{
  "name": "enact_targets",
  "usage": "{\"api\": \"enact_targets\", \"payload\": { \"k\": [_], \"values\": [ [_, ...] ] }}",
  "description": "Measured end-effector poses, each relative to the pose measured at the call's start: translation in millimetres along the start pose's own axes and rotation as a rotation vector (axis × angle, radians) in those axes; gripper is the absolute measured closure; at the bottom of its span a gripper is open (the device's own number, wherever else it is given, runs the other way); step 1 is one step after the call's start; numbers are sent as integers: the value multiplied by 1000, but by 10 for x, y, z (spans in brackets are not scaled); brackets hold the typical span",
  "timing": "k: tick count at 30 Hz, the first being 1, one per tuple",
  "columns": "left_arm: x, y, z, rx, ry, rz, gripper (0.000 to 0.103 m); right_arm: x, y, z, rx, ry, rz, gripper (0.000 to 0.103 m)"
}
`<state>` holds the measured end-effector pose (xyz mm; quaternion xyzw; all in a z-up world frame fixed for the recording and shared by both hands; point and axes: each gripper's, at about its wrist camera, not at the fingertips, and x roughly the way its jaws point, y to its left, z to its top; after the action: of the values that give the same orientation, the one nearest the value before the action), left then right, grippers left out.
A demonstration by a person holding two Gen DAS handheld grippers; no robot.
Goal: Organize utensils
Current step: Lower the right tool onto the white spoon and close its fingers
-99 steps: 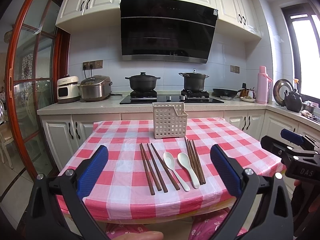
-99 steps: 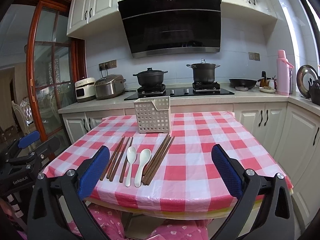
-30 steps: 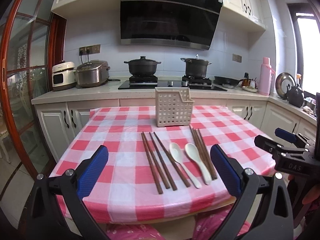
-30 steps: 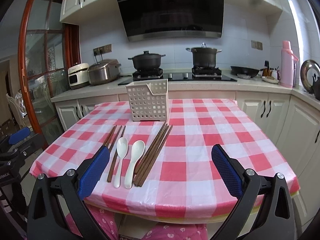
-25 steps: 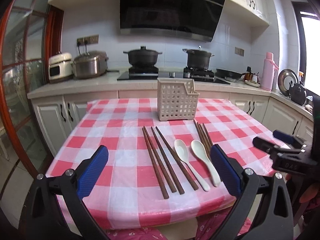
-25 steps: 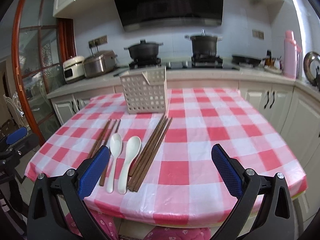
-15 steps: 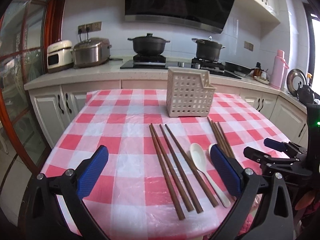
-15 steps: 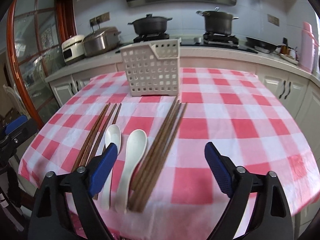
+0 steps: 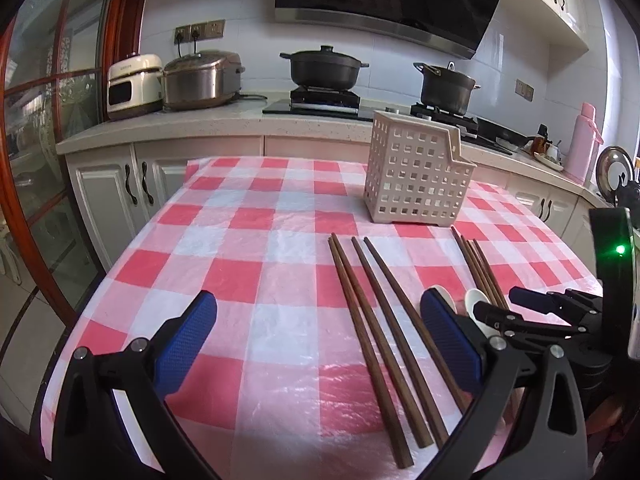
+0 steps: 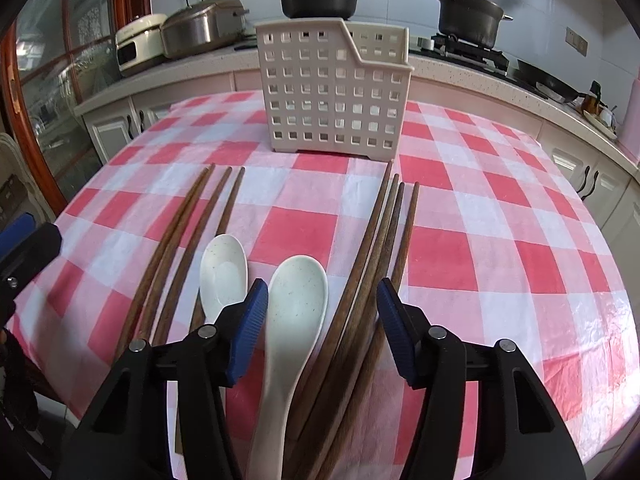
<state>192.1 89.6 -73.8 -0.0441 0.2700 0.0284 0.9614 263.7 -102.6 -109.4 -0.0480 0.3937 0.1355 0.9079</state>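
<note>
chopsticks [image 10: 376,248]: matt wood | spoons [image 10: 298,292]: glossy | basket [image 10: 334,92]: perforated plastic

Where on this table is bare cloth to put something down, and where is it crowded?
Free: the cloth left of the left chopsticks, and right of the right chopsticks. Crowded: the strip before the basket, where both spoons lie between chopsticks, under the right gripper.

Worktop [image 10: 500,200]: red-checked plastic cloth.
Lying on it: perforated basket [image 10: 332,92], two chopstick groups [image 10: 180,240] [image 10: 384,232], two white spoons [image 10: 296,300].
</note>
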Motion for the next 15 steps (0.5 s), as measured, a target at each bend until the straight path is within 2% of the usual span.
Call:
{"api": "enact_targets", "payload": {
  "k": [2,5,11,15],
  "values": [
    [4,-22,-4,18,-10,13,5,37,31,14,-8,6,-4,49],
    [57,-39,-20,37,11,-11,5,68,62,18,-20,11,-9,49],
    [138,34,-54,-16,46,-33,5,132,82,25,-25,21,-20,52],
    [196,52,-83,-24,67,-11,5,147,92,32,-29,20,-20,55]
  ]
}}
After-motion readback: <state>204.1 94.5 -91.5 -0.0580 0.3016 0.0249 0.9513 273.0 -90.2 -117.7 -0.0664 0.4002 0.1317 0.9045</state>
